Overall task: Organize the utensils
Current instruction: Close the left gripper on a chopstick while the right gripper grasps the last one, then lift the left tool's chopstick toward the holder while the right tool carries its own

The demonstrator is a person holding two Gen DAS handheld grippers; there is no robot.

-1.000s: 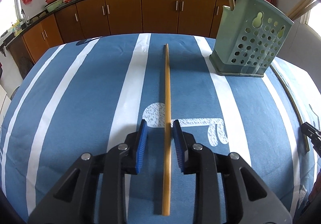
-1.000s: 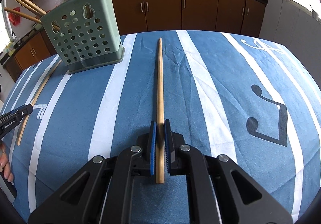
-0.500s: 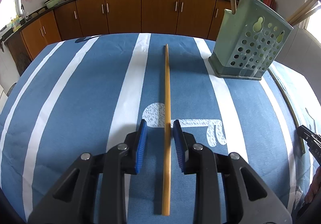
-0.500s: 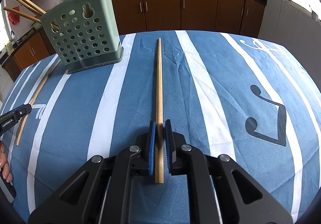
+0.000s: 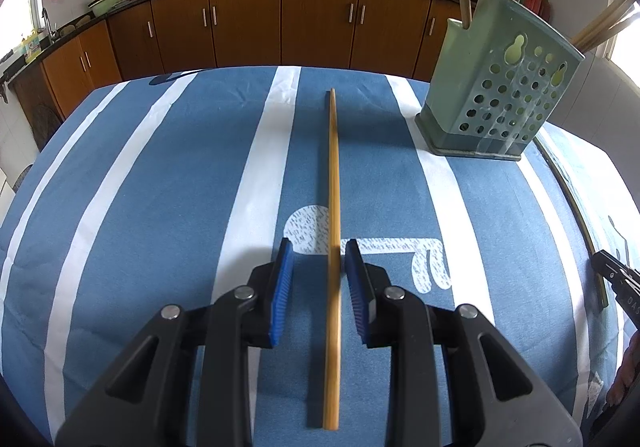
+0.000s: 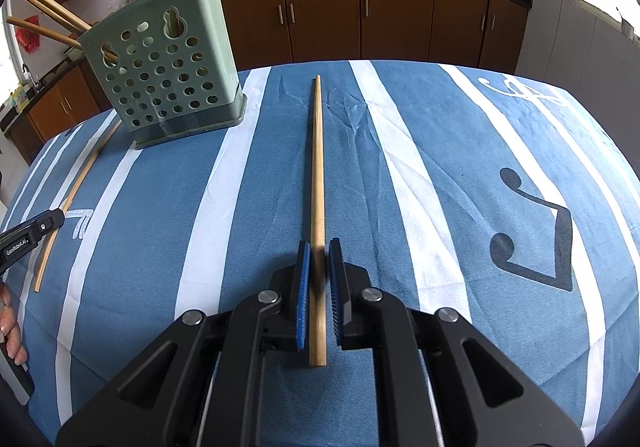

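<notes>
Two wooden chopsticks are lying on the blue-and-white striped cloth covering the counter point(image 5: 120, 207), each lined up between the fingers of one hand-held gripper. The left hand-held gripper point(image 5: 316, 247) is straddling its chopstick point(image 5: 333, 187) with the blue pads spread and daylight showing on both sides of the stick, so nothing is being pinched yet. The right hand-held gripper point(image 6: 319, 247) is sitting nearly pressed together around the near end of the other chopstick point(image 6: 317, 167), its pads looking to be pinching the wood. The green perforated utensil holder point(image 5: 500, 87), already carrying several chopsticks that are leaning out of its top, is standing at about one o'clock from the left gripper and about eleven o'clock from the right one. To do this pick-up well, the left side is likely needing to squeeze evenly on the stick, keeping it centred on the pads so it is not rolling away. Each stick is being grasped close to its near end, so the far tip may be drooping on the lift; raising slowly and tilting toward the holder's open top should be helping.
</notes>
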